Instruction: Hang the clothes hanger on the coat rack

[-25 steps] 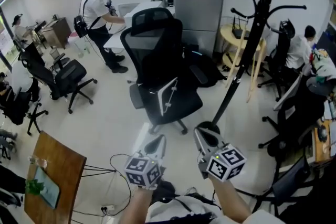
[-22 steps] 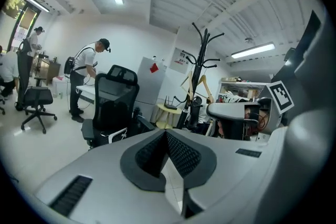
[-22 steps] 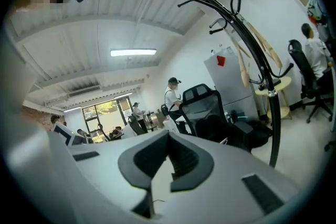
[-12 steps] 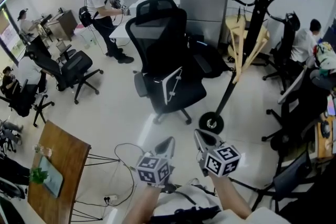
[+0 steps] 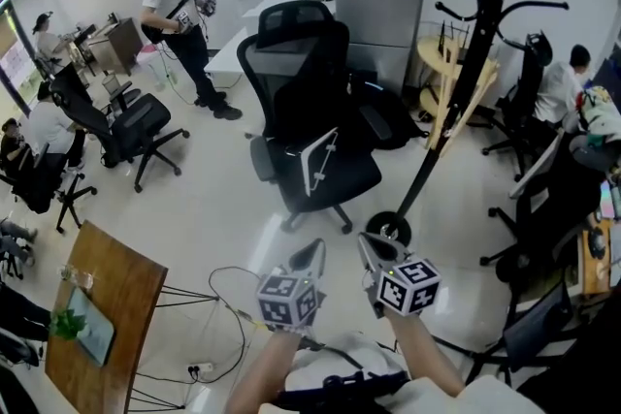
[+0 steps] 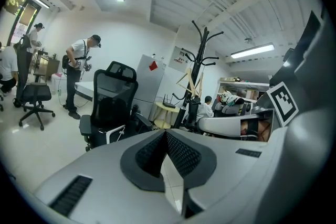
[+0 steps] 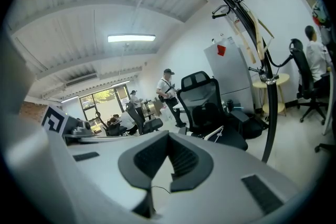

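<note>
A black coat rack stands on a round base at the right of the head view. A light wooden clothes hanger hangs on its pole, about halfway up. Low in front of the person, my left gripper and right gripper sit side by side, short of the base. Both are shut with nothing between the pads. In the left gripper view the rack and the hanger show beyond the shut left gripper. The right gripper view has the rack and the hanger at right, past the shut right gripper.
A black office chair stands left of the rack, a grey cabinet behind it. A round wooden side table is beside the rack. A wooden table is at lower left, a cable on the floor. A person stands far left; others sit around.
Both grippers have sunk lower and drawn a little nearer the person. The hanger stays on the rack. The standing person at the back has stepped left.
</note>
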The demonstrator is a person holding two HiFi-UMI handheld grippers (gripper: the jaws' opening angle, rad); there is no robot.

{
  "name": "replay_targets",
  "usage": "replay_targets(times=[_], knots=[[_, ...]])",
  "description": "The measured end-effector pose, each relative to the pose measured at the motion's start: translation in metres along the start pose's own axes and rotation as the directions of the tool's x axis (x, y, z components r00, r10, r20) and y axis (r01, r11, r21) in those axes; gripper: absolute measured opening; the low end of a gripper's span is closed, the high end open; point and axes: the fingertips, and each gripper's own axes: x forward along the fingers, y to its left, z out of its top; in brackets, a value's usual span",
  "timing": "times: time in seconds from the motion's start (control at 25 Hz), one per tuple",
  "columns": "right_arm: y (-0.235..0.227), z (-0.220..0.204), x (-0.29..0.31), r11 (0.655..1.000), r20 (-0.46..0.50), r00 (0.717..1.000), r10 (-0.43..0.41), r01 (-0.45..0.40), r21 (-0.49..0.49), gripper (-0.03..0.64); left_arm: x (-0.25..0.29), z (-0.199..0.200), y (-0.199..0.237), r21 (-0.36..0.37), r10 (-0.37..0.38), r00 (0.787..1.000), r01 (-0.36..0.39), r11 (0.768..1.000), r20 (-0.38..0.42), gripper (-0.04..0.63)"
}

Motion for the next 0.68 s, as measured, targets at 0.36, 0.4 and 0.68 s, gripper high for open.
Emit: replay_targets(times=[0.36, 0.4, 0.68], knots=[[0.0018, -0.0003, 0.0001, 1.000, -0.007, 1.000, 0.000, 0.000, -0.004, -0.003, -0.0019, 0.0003, 0.0015, -0.011, 0.005, 1.000, -0.005, 1.000, -0.001, -0.006], [0.0025, -0.0010, 0.0001, 1.000, -0.007, 1.000, 0.001, -0.001, -0.003, -0.003, -0.0024, 0.0001, 0.0015, -0.011, 0.005, 1.000, -0.005, 1.000, -0.002, -0.006], [0.0056, -0.0061, -0.0012, 1.000, -0.014, 1.000, 0.005, -0.005, 0.000, -0.003, -0.0063, -0.0058, -0.0003, -0.018, 0.002, 1.000, -0.002, 1.000, -0.009, -0.006]])
